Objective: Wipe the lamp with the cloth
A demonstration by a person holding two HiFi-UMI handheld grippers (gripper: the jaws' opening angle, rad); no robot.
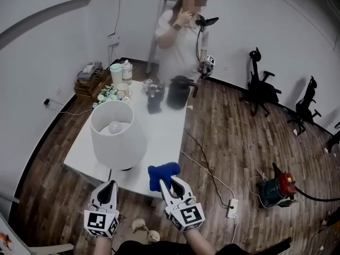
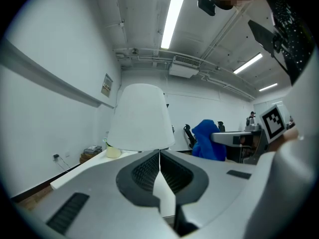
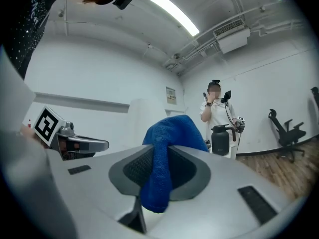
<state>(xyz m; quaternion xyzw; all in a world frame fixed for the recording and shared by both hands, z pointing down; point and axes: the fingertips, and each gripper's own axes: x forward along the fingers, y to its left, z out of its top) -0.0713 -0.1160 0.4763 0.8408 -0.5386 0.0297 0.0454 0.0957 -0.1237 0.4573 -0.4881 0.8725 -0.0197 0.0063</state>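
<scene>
A white table lamp (image 1: 118,136) with a wide shade stands near the front of the white table (image 1: 164,137); its bulb shows inside from above. My right gripper (image 1: 169,184) is shut on a blue cloth (image 1: 162,173), which bunches up past the jaws just right of the shade. The right gripper view shows the cloth (image 3: 167,156) pinched between the dark pads. My left gripper (image 1: 109,188) hovers shut and empty at the table's front edge, below the lamp. Its own view has the lampshade (image 2: 140,117) straight ahead and the blue cloth (image 2: 208,139) to the right.
At the table's far end stand a black jug (image 1: 179,92), a dark small object (image 1: 154,99), bottles (image 1: 121,71) and flowers (image 1: 110,95). A person (image 1: 183,33) stands behind the table. A cable and power strip (image 1: 231,208) lie on the wooden floor right; office chairs (image 1: 259,86) beyond.
</scene>
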